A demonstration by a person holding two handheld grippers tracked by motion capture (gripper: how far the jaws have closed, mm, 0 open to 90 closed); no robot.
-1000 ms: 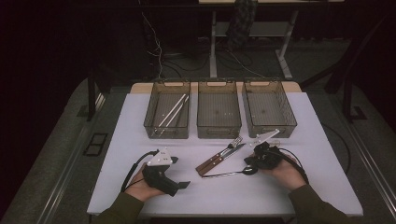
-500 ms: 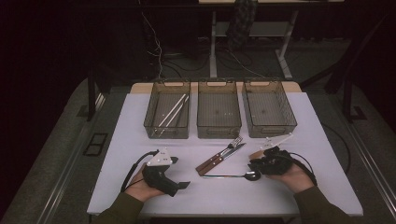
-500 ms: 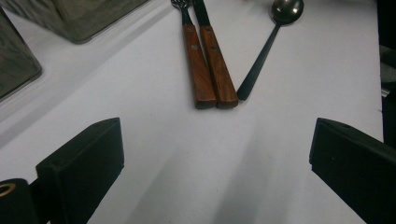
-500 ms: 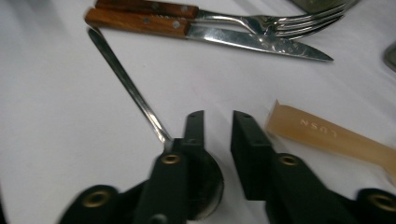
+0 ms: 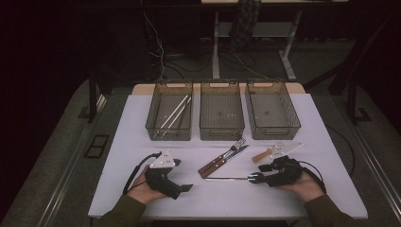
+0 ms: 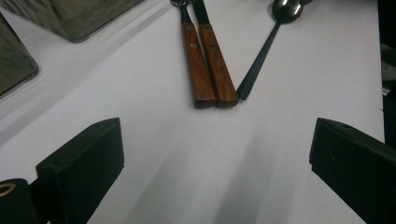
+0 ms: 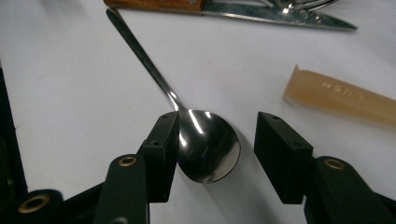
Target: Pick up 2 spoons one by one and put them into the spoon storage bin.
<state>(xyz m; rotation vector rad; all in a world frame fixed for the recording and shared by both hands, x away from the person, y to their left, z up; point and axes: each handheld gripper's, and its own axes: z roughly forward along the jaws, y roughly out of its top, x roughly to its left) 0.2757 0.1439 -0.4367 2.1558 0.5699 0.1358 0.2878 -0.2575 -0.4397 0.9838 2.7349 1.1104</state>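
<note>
A metal spoon lies flat on the white table, its bowl to the right. In the right gripper view the spoon's bowl sits between the jaws of my right gripper. Those jaws have just been opening; the left pad is at the bowl's edge and the right pad stands clear. My right gripper rests low at the near right. My left gripper rests at the near left. In its own view my left gripper is wide open on bare table, with the spoon's handle ahead.
A wooden-handled fork and knife lie side by side mid-table; their handles point at the left gripper. A beige-handled knife lies behind the right gripper. Three clear bins stand at the back; the left bin holds pale sticks.
My right gripper has slid to the right and a little toward the near edge, and its jaws have spread apart around the spoon's bowl. The left gripper has stayed put.
</note>
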